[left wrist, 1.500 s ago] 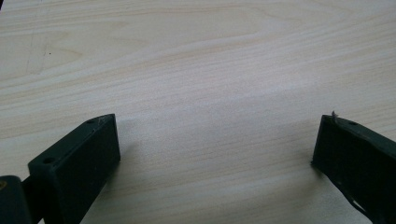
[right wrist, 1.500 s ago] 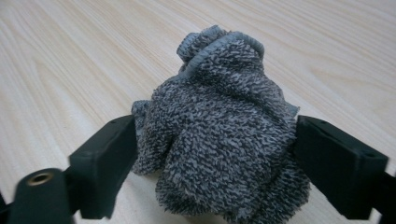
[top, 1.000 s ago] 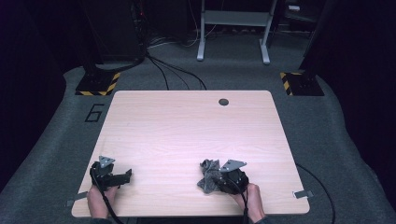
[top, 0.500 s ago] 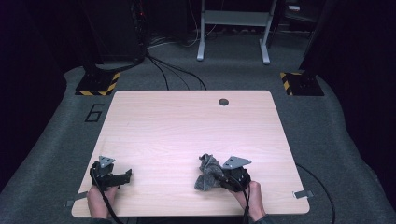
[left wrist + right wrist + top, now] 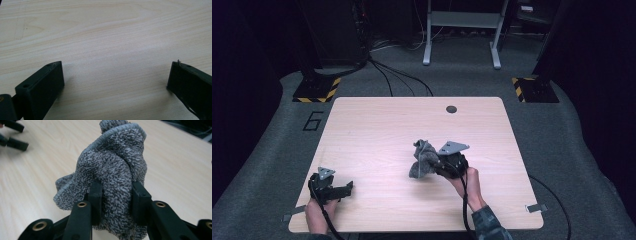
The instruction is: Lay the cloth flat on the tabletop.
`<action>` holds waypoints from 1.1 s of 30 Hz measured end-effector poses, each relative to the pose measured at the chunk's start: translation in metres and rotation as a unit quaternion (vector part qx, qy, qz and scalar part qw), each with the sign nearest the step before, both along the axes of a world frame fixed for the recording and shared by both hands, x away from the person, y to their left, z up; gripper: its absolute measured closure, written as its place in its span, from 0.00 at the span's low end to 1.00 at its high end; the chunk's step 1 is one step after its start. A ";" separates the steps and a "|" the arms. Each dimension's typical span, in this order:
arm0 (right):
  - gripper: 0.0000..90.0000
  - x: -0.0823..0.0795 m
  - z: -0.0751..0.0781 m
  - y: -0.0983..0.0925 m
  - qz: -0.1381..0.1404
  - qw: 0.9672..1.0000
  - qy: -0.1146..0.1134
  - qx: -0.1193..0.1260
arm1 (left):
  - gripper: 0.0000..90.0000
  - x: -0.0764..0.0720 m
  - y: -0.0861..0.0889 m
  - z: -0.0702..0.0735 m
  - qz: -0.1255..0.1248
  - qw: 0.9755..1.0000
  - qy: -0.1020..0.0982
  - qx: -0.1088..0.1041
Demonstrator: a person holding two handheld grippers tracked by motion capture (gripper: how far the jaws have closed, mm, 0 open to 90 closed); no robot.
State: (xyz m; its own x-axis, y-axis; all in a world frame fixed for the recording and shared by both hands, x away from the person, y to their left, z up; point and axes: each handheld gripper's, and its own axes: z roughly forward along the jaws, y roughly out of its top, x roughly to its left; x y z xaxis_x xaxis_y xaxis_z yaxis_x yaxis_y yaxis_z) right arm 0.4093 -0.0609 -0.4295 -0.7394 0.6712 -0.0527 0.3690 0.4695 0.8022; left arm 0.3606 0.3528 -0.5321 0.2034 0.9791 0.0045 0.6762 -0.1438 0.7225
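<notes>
right gripper [image 5: 117, 195]: jaws closed partway, pads pressing both sides of a bunched grey cloth [image 5: 112, 167]; they have just been opening slightly, with the cloth between them and the clamp intact. the cloth bulges up and forward of the jaws, and a loose hemmed corner hangs below and to the left of them. in the high view the cloth [image 5: 423, 159] sits directly left of the right gripper [image 5: 439, 165], over the middle of the table [image 5: 372, 130]; whether its lowest fold touches the wood cannot be told.

judgement: the step in hand is carrying the cloth. hold pressure steady, lift until the hanging corner clears the wood, move level.

left gripper [image 5: 343, 188]: well apart, near the table's front left edge, jaws wide apart, nothing between them.
</notes>
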 end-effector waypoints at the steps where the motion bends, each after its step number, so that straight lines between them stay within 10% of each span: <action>1: 0.65 0.007 0.002 0.004 0.004 1.000 -0.008 0.003 | 0.01 0.000 0.000 0.000 0.000 1.000 0.000 0.000; 6: 0.24 0.028 -0.007 0.015 -0.012 0.999 0.027 -0.013 | 0.01 0.000 0.001 0.000 -0.003 1.000 0.001 0.000; 15: 0.21 0.026 -0.017 -0.020 -0.030 0.998 0.061 0.014 | 0.00 0.012 -0.004 0.005 0.008 1.000 0.024 0.008; 20: 0.26 0.032 -0.013 -0.021 -0.033 0.998 0.058 0.008 | 0.01 0.026 -0.021 0.019 -0.034 0.999 0.014 -0.022; 27: 0.34 0.044 -0.008 -0.009 -0.035 0.998 0.056 0.001 | 0.04 0.051 -0.058 0.041 -0.113 0.993 0.004 -0.046; 33: 0.42 0.054 -0.007 0.003 -0.037 0.998 0.058 -0.008 | 0.12 0.082 -0.101 0.056 -0.198 0.977 0.009 -0.073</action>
State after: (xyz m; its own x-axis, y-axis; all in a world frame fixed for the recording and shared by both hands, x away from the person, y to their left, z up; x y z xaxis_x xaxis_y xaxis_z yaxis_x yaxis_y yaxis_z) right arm 0.4636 -0.0577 -0.4367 -0.6900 0.7235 0.0191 0.4931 0.4505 0.7442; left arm 0.4430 0.2518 -0.4761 0.5649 0.8137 -0.1367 0.6012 -0.2924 0.7437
